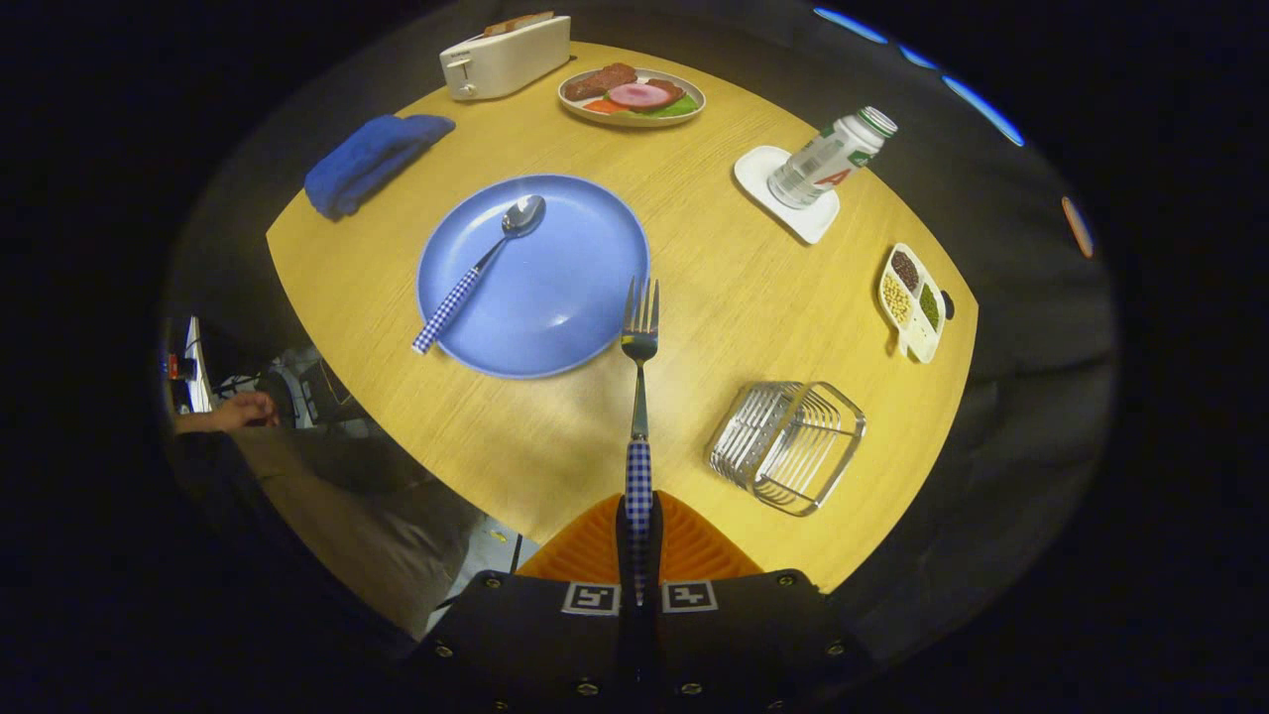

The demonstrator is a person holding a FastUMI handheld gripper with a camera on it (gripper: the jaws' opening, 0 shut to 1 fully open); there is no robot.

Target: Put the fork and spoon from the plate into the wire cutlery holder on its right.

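My gripper (pixel 639 531) is shut on the checked handle of the fork (pixel 639 342), held high above the table. The fork points straight ahead, its tines over the right rim of the blue plate (pixel 565 297). On that plate lies the spoon (pixel 481 270), its bowl toward the far side and its checked handle reaching over the near left rim. The wire cutlery holder (pixel 788 446) stands on the table to the right of the plate and to the right of my fingers, with nothing in it.
Around the wooden table (pixel 734 297): a blue cloth (pixel 372 159) and a white toaster (pixel 506 57) at the far left, a plate of food (pixel 632 96), a bottle (pixel 831 157) on a white coaster, and a small divided dish (pixel 912 300) at the right. A person's hand (pixel 238 409) rests off the table's left.
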